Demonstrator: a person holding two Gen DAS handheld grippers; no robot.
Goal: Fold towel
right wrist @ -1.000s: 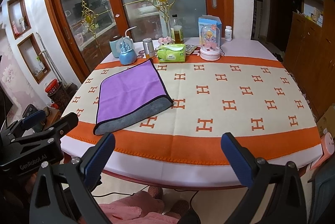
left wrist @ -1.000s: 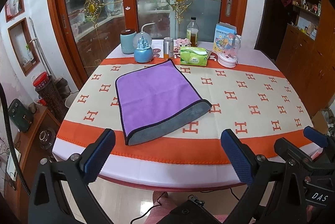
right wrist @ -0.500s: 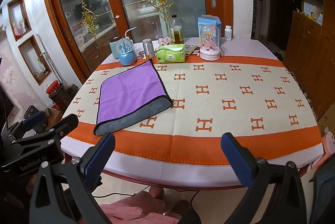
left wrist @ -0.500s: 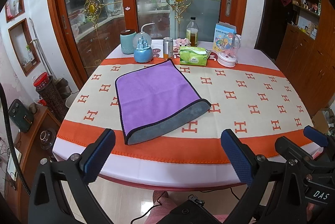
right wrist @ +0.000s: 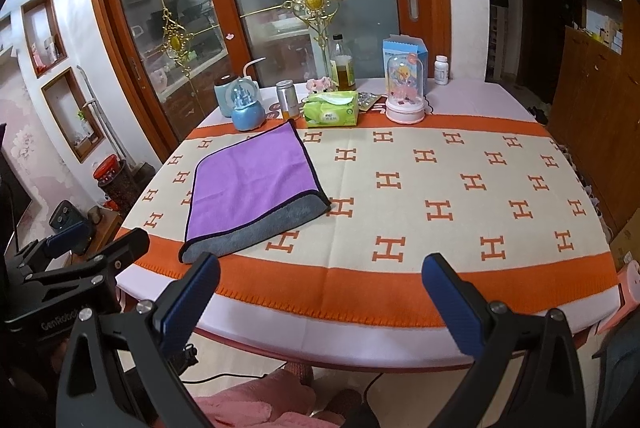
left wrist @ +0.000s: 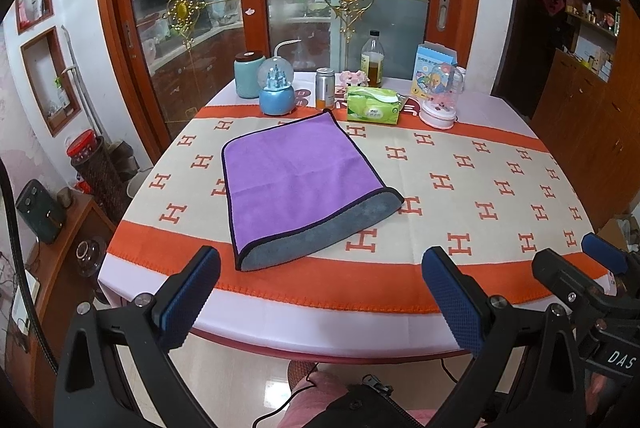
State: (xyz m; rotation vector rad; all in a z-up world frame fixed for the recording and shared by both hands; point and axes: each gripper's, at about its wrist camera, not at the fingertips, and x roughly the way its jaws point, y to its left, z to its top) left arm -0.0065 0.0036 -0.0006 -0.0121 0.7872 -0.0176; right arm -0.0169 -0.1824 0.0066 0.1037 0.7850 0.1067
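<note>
A purple towel [left wrist: 296, 176] with a grey underside and dark trim lies folded on the table's left half; its grey layer sticks out along the near edge. It also shows in the right wrist view [right wrist: 252, 180]. My left gripper [left wrist: 320, 296] is open and empty, held off the table's near edge, in front of the towel. My right gripper [right wrist: 320, 296] is open and empty, off the near edge, to the right of the towel. Each gripper shows in the other's view: the right one [left wrist: 580, 276] and the left one [right wrist: 80, 260].
The table [left wrist: 500, 188] has a cream and orange cloth with H marks. Along its far edge stand a blue snow globe [left wrist: 276, 88], a metal can [left wrist: 325, 88], a green tissue pack [left wrist: 374, 106], a bottle [left wrist: 372, 60], a blue box and a glass dome [left wrist: 440, 96].
</note>
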